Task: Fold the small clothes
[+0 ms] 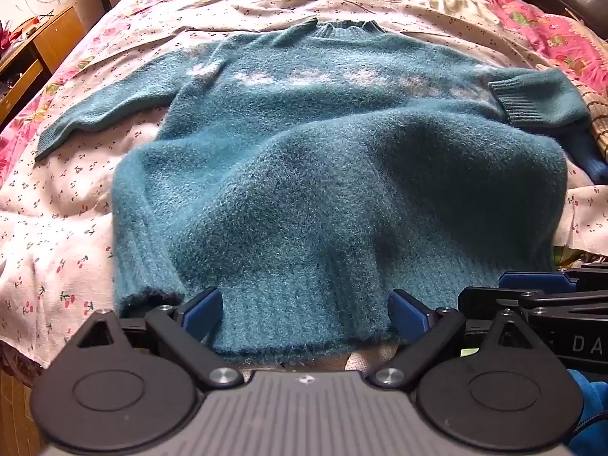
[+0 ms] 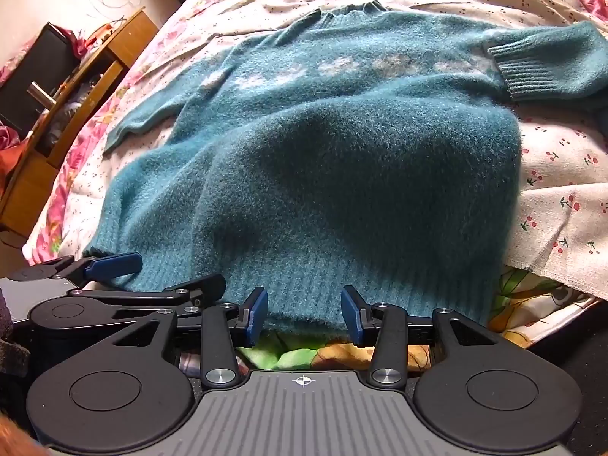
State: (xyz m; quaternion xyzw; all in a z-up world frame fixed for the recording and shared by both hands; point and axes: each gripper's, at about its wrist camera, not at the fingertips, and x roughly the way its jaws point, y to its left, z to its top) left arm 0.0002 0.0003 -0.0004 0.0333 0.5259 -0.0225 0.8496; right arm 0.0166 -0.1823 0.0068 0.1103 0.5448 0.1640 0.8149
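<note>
- On a bed [image 1: 76,205] spread with a cherry-print sheet, a teal knitted sweater [image 1: 323,174] lies face up, its ribbed collar [image 1: 342,28] at the far end and its ribbed hem [image 1: 296,326] at the near edge.
- Across the chest runs a band of pale, cloud-like motifs [image 1: 304,78].
- One sleeve [image 1: 110,114] stretches out flat to the picture's left; the other sleeve [image 1: 539,102] is folded in, with its ribbed cuff resting by the chest on the right.
- Nearer the cameras, the lower body of the sweater bulges upward in a soft hump rather than lying flat.
- At the hem, the left gripper [image 1: 304,313] stands with its blue-padded jaws spread wide, the hem's middle lying between them; the pads sit at either side of the knit, and the frames do not show them pinching it.
- Just beside it, toward the hem's right end, the right gripper [image 2: 304,313] has its jaws parted more narrowly, the hem's edge lying between the blue pads with gaps at both sides.
- From the right wrist view, the left gripper's blue fingertip [image 2: 112,264] shows over the hem's left part.
- Beyond the bed on the left stands a wooden cabinet [image 2: 72,114] with clutter, against a pale wall.
- Under the sheet's near edge, a brightly printed quilt [image 2: 532,304] shows.
</note>
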